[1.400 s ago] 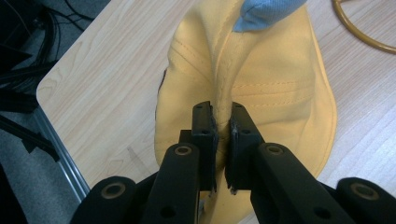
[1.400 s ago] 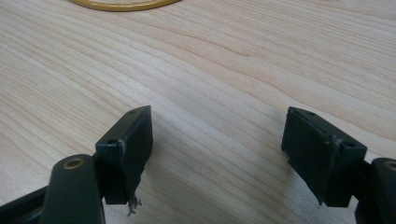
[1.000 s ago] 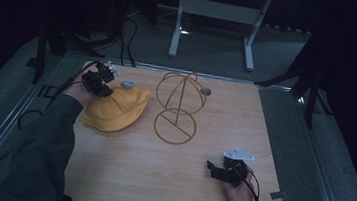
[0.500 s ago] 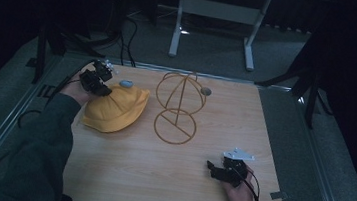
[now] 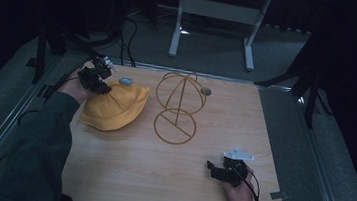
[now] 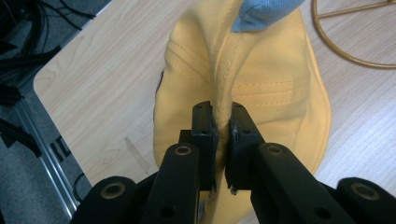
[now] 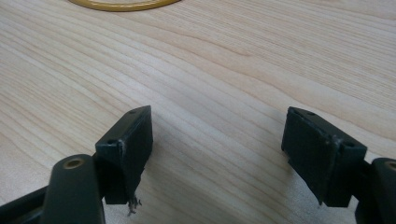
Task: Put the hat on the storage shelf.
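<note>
A yellow cloth cap (image 5: 115, 109) lies at the table's left, its far edge lifted a little. My left gripper (image 5: 99, 83) is shut on a fold of the yellow cap (image 6: 243, 79); in the left gripper view the left gripper (image 6: 222, 122) pinches the seam between its pads. A blue-grey patch (image 6: 264, 11) shows at the cap's top. A gold wire hat stand (image 5: 180, 105) rises at the table's middle. My right gripper (image 5: 215, 170) rests low at the front right, and in the right gripper view the right gripper (image 7: 217, 140) stands open over bare wood.
A wooden table (image 5: 158, 179) with a metal rail along its left side. A small round grey disc (image 5: 206, 91) sits behind the stand. A white table frame (image 5: 216, 9) stands on the floor beyond. Cables (image 5: 128, 35) trail off the far left.
My left hand has drawn the cap's edge slightly up and to the far left. The right hand has stayed put.
</note>
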### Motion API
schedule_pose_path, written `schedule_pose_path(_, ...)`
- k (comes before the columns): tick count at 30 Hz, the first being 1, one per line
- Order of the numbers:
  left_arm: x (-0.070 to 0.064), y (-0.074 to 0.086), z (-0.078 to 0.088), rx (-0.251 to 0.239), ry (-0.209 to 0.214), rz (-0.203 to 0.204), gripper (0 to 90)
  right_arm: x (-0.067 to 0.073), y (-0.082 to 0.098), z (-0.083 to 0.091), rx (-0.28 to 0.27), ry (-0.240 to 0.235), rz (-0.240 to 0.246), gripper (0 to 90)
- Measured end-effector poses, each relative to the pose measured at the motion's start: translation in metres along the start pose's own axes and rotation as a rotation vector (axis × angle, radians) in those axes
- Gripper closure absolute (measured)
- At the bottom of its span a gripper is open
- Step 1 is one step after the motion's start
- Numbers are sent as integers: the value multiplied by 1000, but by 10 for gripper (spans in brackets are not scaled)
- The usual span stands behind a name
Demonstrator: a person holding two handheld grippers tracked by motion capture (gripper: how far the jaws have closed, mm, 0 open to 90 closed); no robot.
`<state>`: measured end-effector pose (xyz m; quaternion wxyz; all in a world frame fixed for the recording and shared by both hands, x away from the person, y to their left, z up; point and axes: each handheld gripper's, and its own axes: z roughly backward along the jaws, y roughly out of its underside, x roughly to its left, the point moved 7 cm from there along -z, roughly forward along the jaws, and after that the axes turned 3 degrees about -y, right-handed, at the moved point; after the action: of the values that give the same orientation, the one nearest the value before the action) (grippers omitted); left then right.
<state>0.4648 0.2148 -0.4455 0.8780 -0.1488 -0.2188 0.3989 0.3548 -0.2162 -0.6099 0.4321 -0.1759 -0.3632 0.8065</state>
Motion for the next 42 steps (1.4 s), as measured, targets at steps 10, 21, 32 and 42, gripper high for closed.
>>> schedule_pose_path(10,3,-3,5,-6,-6,11,839,0,0,0,0,0,0,247)
schedule_pose_path(21,6,-6,13,-22,-18,20,839,0,0,0,0,0,0,247)
schedule_pose_path(32,8,-12,24,-45,-30,25,839,0,0,0,0,0,-1,247)
schedule_pose_path(42,11,-15,32,-63,-26,27,839,0,0,0,-1,0,1,247)
